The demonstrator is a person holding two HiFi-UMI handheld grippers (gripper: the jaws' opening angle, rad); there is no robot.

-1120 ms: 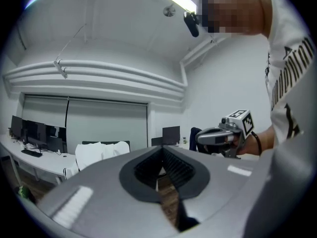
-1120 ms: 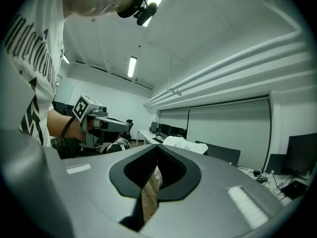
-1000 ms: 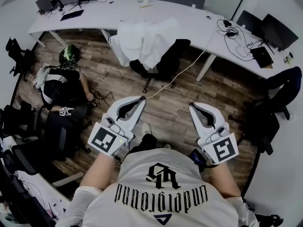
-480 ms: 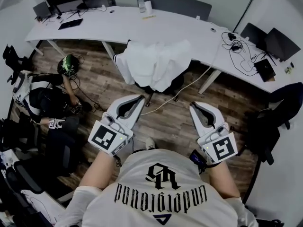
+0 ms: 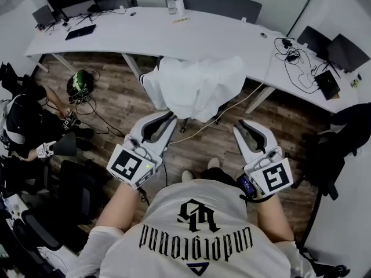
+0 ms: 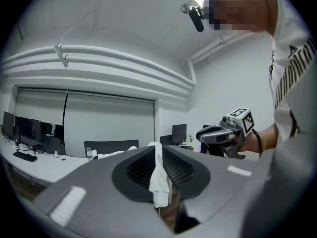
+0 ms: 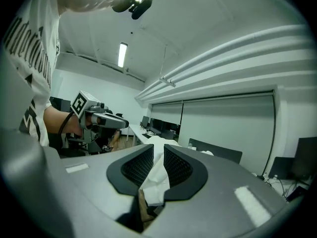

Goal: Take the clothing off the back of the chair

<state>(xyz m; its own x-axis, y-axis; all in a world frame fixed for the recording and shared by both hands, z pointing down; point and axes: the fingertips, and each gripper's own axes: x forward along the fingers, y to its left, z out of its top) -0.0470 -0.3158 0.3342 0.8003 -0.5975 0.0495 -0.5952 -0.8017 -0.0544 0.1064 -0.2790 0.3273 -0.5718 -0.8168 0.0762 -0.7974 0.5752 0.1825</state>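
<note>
A white garment (image 5: 200,86) hangs over the back of a dark office chair (image 5: 222,110) that stands against the long desk. Both grippers are held level and point at it from a short way off, touching nothing. My left gripper (image 5: 165,116) is shut, and in the left gripper view (image 6: 157,150) the garment (image 6: 158,182) shows only as a thin strip past its closed jaws. My right gripper (image 5: 239,125) is opening. In the right gripper view (image 7: 157,152) a narrow gap shows between the pads, with the garment (image 7: 157,175) seen beyond it and nothing gripped.
A curved white desk (image 5: 191,33) with monitors, a bottle (image 5: 170,4) and cables runs behind the chair. A pale cable (image 5: 194,132) crosses the wooden floor under the grippers. A person (image 5: 23,120) crouches at the left near a green helmet (image 5: 78,83). Dark chairs (image 5: 339,132) stand at the right.
Both grippers have moved forward toward the chair, so the garment now lies just ahead of their tips. The crouching person has slid further to the left edge of the view.
</note>
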